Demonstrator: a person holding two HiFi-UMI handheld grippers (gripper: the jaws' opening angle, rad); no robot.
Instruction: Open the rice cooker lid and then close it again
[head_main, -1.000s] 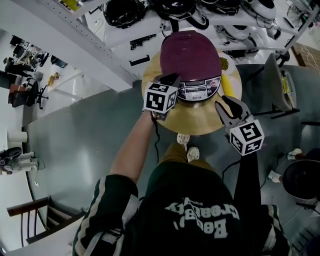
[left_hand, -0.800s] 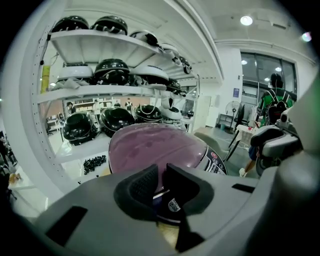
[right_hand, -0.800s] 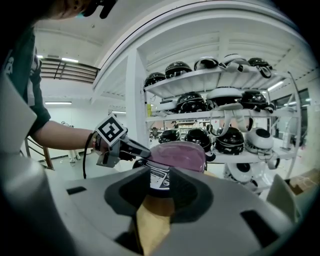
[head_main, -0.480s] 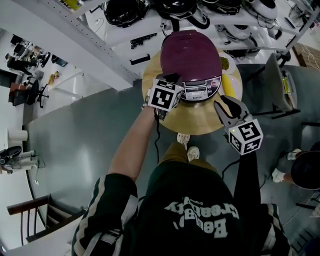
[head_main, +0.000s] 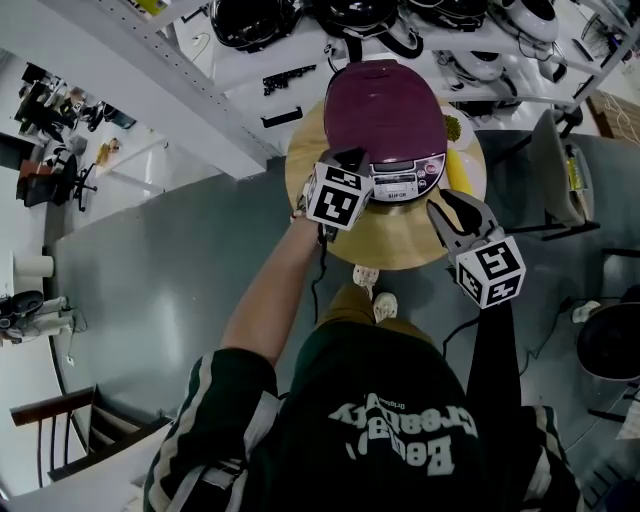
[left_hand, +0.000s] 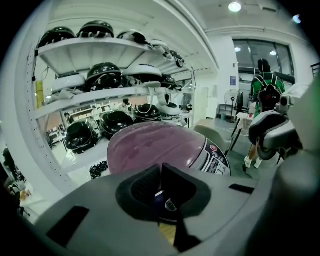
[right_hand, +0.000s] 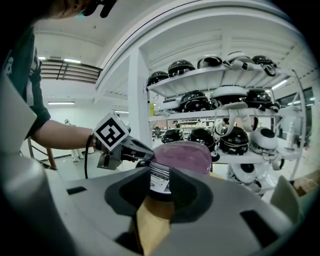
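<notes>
Our left gripper (left_hand: 160, 176) has clamped shut since a second ago. Our right gripper (head_main: 457, 207) stands wide, empty: two grippers in all. Just beyond the left tips we see one purple rice cooker (head_main: 385, 105), lid down, on one round table (head_main: 400, 245).

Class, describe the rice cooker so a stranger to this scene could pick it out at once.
Find the round wooden table before the white shelves. The rice cooker stands on it. Its maroon lid sets it apart: the shelved appliances are black or white.
</notes>
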